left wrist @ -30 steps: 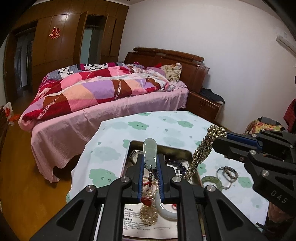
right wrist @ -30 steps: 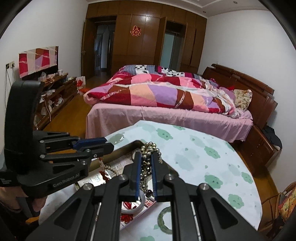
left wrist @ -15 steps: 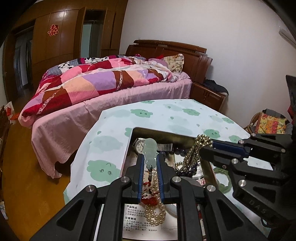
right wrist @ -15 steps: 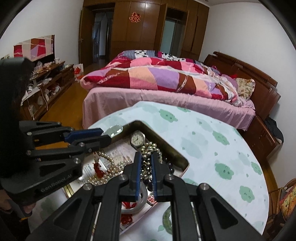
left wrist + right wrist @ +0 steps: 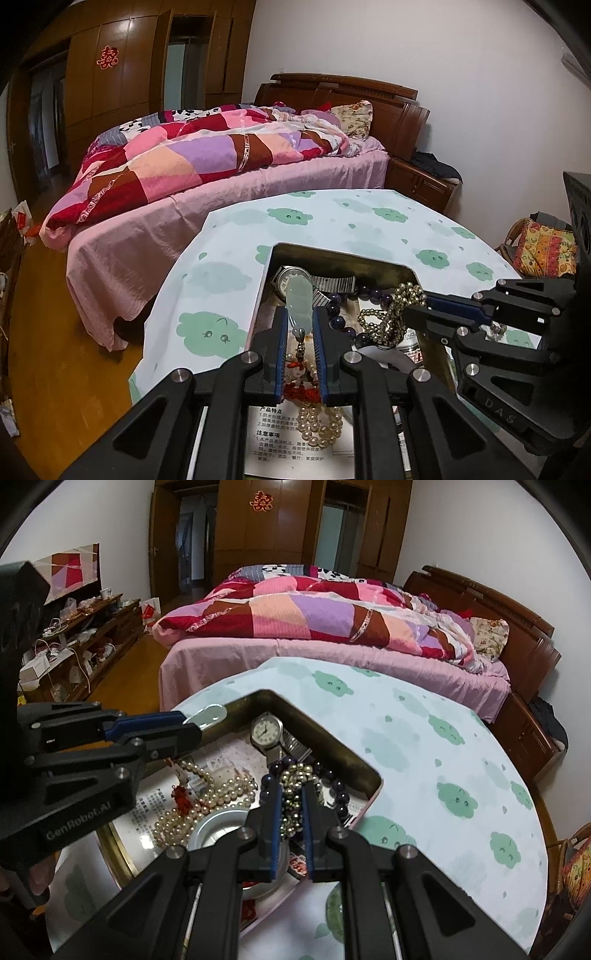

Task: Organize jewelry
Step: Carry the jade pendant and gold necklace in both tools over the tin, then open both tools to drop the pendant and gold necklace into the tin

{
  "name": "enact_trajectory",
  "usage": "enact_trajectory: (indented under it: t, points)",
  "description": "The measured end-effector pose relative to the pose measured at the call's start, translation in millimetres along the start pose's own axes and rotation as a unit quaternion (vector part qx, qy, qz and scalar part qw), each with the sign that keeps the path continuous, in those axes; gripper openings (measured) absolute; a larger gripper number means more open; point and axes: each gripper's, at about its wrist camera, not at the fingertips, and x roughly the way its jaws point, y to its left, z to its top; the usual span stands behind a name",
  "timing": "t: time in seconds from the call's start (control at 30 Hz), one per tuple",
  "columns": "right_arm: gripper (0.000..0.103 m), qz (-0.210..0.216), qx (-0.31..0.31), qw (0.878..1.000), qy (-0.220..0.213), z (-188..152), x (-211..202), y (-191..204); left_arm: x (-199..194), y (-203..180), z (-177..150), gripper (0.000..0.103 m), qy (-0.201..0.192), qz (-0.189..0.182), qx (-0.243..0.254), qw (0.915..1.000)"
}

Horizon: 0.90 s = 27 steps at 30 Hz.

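Observation:
My left gripper [image 5: 300, 321] is shut on a pale jade pendant [image 5: 298, 300] whose red charm and pearl strand [image 5: 318, 424] hang into the metal tin [image 5: 343, 256]. It shows from the side in the right wrist view [image 5: 192, 727]. My right gripper [image 5: 291, 794] is shut on a gold bead necklace [image 5: 293, 781] whose lower end lies in the tin [image 5: 364, 766]. In the left wrist view this gripper [image 5: 415, 308] holds the gold beads [image 5: 393, 314] over the tin's right side. A wristwatch [image 5: 266, 730] and dark purple beads [image 5: 341, 799] lie in the tin.
The tin sits on a round table with a cloud-print cloth [image 5: 424, 738]. A white bangle [image 5: 218, 827] and a printed leaflet [image 5: 284, 435] lie in the tin. A green bangle [image 5: 332, 904] lies on the cloth beside it. A bed [image 5: 207, 162] stands beyond the table.
Both grippers have come down toward the tin with their jewelry. The gold necklace and the pearl strand now rest partly inside it.

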Motion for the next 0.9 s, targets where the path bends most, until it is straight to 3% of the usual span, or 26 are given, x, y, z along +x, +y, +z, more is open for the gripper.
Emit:
enact_trajectory:
  t: [0.9]
  points:
    - [0.013, 0.005, 0.016, 1.000, 0.013, -11.8, 10.4, -5.9, 4.8, 1.5, -3.6, 0.013, 0.008, 0.008, -0.006, 0.9999]
